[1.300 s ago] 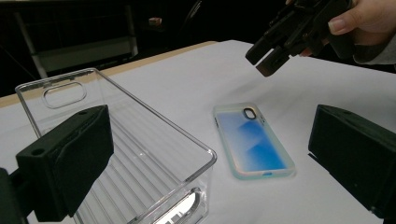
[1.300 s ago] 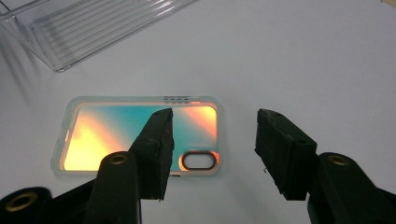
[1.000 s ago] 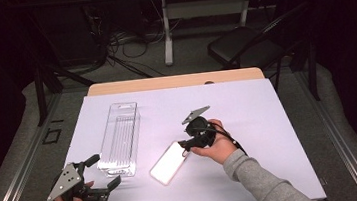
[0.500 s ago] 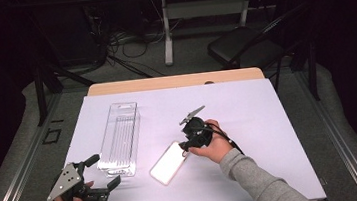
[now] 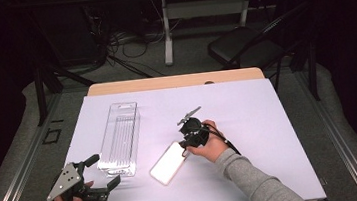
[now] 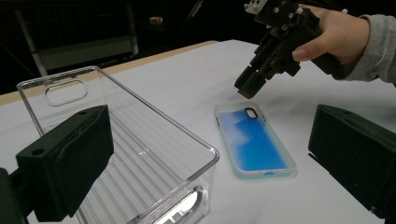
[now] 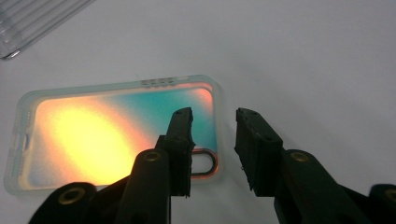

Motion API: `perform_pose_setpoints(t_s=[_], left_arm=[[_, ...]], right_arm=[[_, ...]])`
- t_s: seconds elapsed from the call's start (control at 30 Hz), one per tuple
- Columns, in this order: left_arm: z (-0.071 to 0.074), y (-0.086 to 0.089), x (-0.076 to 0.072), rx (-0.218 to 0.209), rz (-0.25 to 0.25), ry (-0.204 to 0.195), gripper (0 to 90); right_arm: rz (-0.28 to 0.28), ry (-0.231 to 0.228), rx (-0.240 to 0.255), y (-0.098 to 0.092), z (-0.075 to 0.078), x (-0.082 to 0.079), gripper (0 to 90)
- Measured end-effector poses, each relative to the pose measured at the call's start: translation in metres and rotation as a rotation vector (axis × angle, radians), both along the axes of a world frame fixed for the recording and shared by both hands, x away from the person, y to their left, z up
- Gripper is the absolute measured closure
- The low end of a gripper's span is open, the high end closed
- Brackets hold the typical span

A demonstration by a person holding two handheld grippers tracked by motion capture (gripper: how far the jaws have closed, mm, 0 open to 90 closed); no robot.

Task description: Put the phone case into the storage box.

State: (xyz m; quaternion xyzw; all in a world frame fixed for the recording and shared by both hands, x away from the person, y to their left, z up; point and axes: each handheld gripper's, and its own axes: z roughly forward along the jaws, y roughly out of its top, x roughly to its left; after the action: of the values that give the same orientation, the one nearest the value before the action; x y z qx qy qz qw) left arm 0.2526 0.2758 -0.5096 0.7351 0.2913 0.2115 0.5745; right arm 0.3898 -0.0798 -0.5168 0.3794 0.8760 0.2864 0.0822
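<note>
One light, bendy, slick case (image 7: 116,140) lies flat; right gripper (image 7: 212,126), fingers narrowing, nothing gripped, straddles its 3 o'clock rim—pinch there.

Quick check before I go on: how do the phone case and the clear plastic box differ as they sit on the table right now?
The phone case lies flat and thin; the clear box has tall ribbed walls and an open top. The case is tinted, blue in the left gripper view; the box is colourless. The right gripper straddles the case's camera-hole end, jaws just closing; the box sits before the open left gripper. Both rest on the white table.
</note>
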Motion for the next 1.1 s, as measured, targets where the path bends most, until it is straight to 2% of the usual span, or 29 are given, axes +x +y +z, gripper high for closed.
perform_pose_setpoints(t_s=[0.17, 0.37, 0.53, 0.97, 1.1], left_arm=[[0.000, 0.000, 0.000, 0.001, -0.002, 0.001, 0.3], [0.000, 0.000, 0.000, 0.003, -0.002, 0.002, 0.3], [0.000, 0.001, 0.000, 0.000, 0.000, 0.004, 0.3], [-0.001, 0.001, 0.001, -0.002, 0.000, 0.004, 0.3], [-0.001, 0.001, 0.001, -0.002, 0.000, 0.005, 0.3]], right_arm=[[-0.001, -0.004, -0.011, 0.002, -0.005, 0.004, 68.5], [-0.015, 0.016, -0.028, 0.003, -0.011, 0.008, 68.9], [-0.029, 0.029, -0.024, 0.004, -0.014, 0.010, 71.4], [-0.027, 0.018, -0.052, 0.008, -0.019, 0.008, 74.9], [-0.039, 0.022, -0.044, 0.010, -0.021, 0.009, 75.9]])
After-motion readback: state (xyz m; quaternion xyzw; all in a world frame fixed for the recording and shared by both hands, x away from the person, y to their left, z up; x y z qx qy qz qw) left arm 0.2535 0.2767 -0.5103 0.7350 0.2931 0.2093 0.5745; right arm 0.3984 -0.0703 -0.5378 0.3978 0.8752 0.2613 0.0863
